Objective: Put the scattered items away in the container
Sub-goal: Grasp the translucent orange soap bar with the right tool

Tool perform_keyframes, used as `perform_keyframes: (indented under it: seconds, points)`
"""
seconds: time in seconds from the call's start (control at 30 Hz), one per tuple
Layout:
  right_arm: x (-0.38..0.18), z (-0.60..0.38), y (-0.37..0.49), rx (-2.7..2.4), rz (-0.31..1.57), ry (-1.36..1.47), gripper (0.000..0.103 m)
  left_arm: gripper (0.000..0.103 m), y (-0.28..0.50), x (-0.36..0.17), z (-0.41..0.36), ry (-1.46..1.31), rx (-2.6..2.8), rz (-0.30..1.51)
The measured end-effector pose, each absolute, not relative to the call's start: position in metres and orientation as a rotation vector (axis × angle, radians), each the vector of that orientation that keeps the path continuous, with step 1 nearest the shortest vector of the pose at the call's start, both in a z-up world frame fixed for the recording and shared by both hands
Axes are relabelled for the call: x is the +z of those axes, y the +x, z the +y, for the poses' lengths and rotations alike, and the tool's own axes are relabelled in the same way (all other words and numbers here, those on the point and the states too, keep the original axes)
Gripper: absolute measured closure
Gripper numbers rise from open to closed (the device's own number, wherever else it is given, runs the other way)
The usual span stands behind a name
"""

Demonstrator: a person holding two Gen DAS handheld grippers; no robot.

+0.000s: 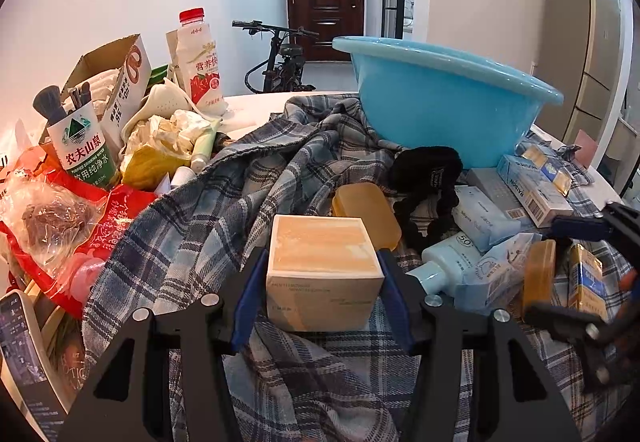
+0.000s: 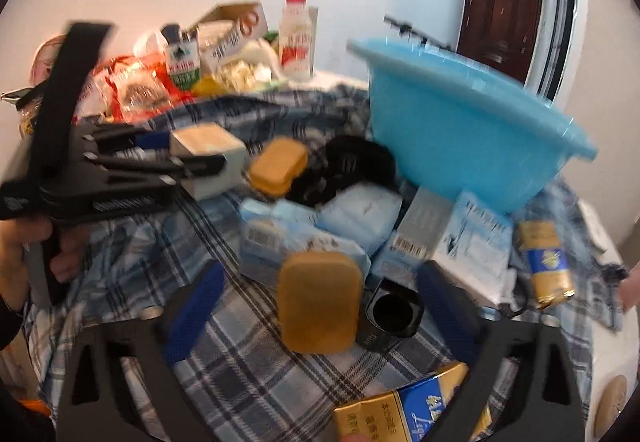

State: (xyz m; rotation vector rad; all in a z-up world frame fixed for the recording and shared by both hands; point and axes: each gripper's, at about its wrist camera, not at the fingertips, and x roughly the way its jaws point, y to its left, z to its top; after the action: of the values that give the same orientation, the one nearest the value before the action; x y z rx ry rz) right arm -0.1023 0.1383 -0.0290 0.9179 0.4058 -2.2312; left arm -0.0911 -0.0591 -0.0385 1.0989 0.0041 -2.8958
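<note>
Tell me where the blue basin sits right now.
In the left wrist view the blue basin sits upper right, on the far part of the plaid cloth, just behind the black fabric item and the pale boxes.

Blur, cut-offs and hidden parts

The whole right wrist view is smeared, so print on the pale blue packets (image 2: 352, 218) cannot be read. The gold and blue carton (image 2: 404, 410) is cut off by the bottom edge there. The basin (image 1: 444, 110) shows only its outer wall in both views; its inside is hidden. In the left wrist view, the right tool (image 1: 580, 274) is half lost at the rim, and the checked cloth (image 1: 224, 202) hides most of the bench (image 1: 248, 110).
</note>
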Motion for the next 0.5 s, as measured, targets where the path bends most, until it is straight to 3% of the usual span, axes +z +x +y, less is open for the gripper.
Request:
perform_keyframes:
  seconds: [0.37,0.5]
  points:
    - [-0.030,0.133,-0.100,-2.205,0.382,0.871,0.018,0.052,-0.091,-0.040,-0.056,1.110,-2.901,-0.003]
    - [-0.032,0.127,-0.098,-2.211,0.422,0.854,0.026,0.052,-0.091,-0.040,-0.056,1.108,-2.906,0.006]
